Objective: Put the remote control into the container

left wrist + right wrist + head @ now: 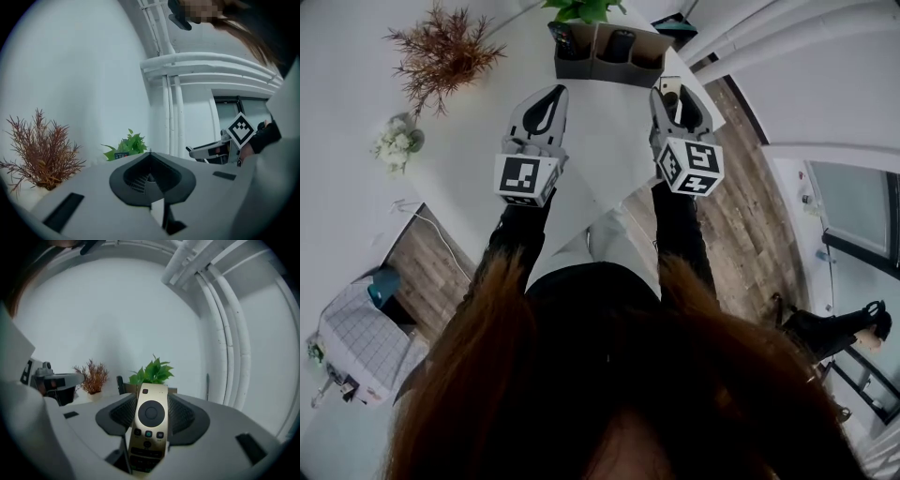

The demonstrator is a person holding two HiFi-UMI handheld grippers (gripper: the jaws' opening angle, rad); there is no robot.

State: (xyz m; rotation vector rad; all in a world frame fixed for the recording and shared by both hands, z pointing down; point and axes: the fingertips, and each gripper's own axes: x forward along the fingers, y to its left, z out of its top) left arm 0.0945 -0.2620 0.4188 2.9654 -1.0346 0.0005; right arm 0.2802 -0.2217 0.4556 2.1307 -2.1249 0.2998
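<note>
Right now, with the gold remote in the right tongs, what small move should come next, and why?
Probably carry the right tongs forward until they are over the container. They grip the gold remote, and the head view shows it short of the container's compartments, so releasing now would likely miss.

Container (609, 58) on table (609, 141), beyond the remote control (149, 425).

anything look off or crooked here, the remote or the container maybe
Nothing stands out. The gold remote sits gripped between the right gripper's jaws, about in line with them. The container stands upright at the table's far edge. The left gripper is shut and empty.
</note>
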